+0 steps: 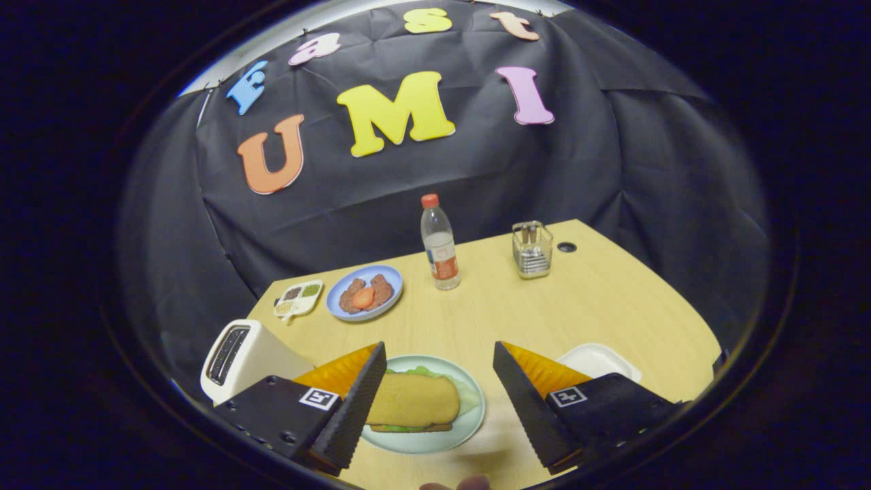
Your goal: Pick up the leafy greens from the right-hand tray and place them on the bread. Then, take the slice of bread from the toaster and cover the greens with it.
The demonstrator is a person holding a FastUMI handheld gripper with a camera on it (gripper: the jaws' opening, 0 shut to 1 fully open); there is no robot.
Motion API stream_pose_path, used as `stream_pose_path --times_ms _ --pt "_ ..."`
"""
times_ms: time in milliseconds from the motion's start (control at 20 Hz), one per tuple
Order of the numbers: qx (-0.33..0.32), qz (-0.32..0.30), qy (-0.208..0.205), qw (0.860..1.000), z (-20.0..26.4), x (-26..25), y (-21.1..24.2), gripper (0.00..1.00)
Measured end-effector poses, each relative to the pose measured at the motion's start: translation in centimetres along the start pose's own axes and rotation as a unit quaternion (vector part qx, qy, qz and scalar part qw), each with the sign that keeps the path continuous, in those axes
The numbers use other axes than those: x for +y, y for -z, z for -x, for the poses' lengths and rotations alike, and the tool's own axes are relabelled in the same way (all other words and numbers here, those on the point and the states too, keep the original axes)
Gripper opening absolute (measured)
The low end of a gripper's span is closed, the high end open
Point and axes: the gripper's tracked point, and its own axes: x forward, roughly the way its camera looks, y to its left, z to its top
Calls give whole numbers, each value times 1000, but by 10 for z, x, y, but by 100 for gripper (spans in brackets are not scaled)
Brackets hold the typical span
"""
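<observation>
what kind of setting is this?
Likely a staged kitchen-table demo booth: a wooden table against a black cloth wall, with a toaster, a sandwich on a plate and a water bottle. The gripper has its jaws open above the sandwich.

A pale wooden table [599,299] stands against black cloth wall [646,170].

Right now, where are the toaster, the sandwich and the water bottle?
toaster [235,357], gripper view, on its white top by the slot.
sandwich [412,401], gripper view, on the top bread slice.
water bottle [441,248], gripper view, on its clear body.
</observation>
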Motion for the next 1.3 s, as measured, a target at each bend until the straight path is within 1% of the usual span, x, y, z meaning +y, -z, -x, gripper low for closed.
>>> stream_pose_path --times_ms 350,500,700,800,1050,1300 --pt "-95 62 -4 994 49 -51 -86 96" --pt "-134 88 -1 987 69 -72 -126 96" --pt "-181 118 -11 976 99 -90 -176 96" --pt "-196 115 -13 974 111 -100 -197 96" --pt "-209 88 -1 974 137 -128 -237 96" --pt "-238 77 -14 968 164 -136 -269 96"
